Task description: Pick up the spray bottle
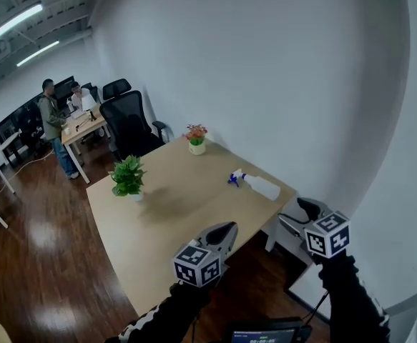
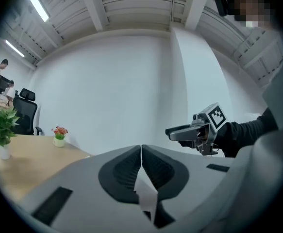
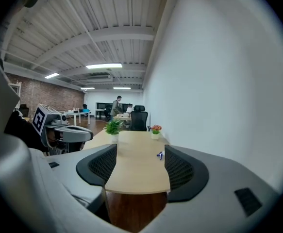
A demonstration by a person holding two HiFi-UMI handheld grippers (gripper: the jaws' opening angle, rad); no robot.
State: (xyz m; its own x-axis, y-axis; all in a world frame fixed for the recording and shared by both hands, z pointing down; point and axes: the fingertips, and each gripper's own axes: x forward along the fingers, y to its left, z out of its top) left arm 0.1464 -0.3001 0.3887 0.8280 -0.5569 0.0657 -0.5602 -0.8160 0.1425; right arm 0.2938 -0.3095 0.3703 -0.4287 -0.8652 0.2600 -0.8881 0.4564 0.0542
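Observation:
The spray bottle (image 1: 258, 185), white with a blue trigger, lies on its side near the right edge of the light wood table (image 1: 165, 227). In the right gripper view only the spray bottle's (image 3: 159, 155) blue head shows, small, between the jaws and far beyond them. My right gripper (image 1: 299, 217) is open and empty, just off the table's near right corner, short of the bottle. My left gripper (image 1: 221, 236) is shut on nothing, over the table's near edge. In the left gripper view its jaws meet and the right gripper (image 2: 180, 131) is seen alongside.
A green potted plant (image 1: 127, 177) and a small flower pot (image 1: 196, 139) stand further back on the table. A black office chair (image 1: 129, 123) is behind it. Two people (image 1: 51, 116) are at a far desk. A white wall (image 1: 301, 84) runs along the table's right.

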